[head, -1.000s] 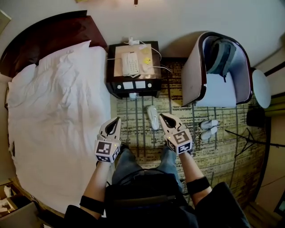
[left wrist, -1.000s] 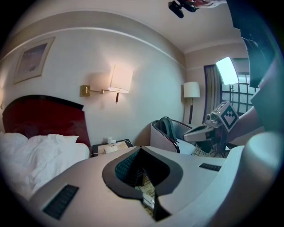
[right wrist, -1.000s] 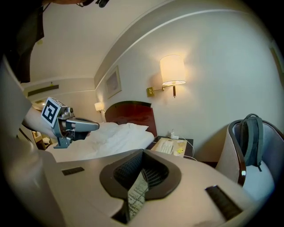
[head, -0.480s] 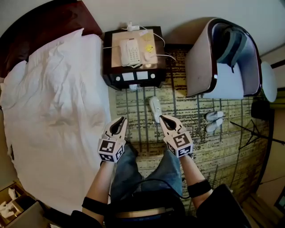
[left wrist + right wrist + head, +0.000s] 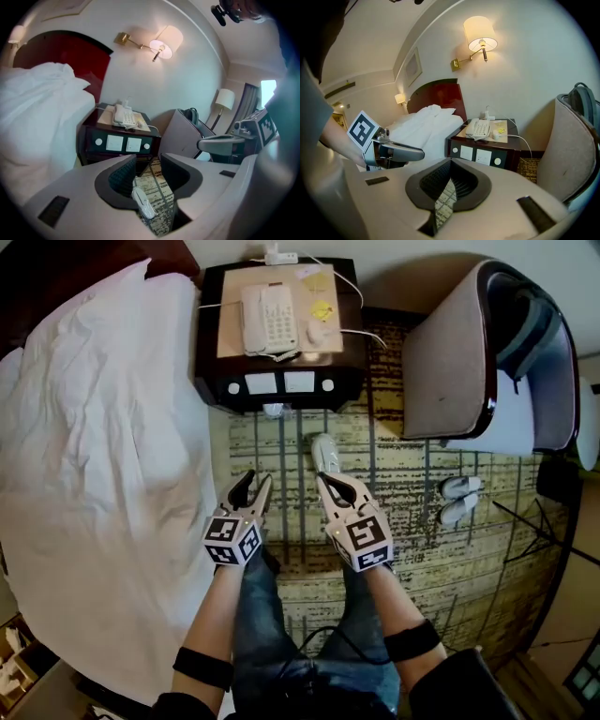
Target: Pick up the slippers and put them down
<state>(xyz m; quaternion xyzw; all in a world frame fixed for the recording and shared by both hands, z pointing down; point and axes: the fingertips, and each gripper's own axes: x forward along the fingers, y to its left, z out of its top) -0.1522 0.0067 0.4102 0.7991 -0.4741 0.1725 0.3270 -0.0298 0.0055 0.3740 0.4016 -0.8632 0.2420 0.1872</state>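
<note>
Both grippers down low over the carpet, one white slipper just ahead

The left hand-held gripper has its jaws a bit apart. They've just been opening and aren't gripping anything: its own view only shows patterned carpet and the slipper further off through the gap. The right hand-held gripper has its jaws together and empty, with the tip just short of that slipper's near end. I can't tell if it's actually touching. The slipper lies flat on the carpet in front of the dark bedside table, which has the phone on top. Two more white slippers sit side by side near the armchair, well apart from both grippers. The bed is on the left.
</note>
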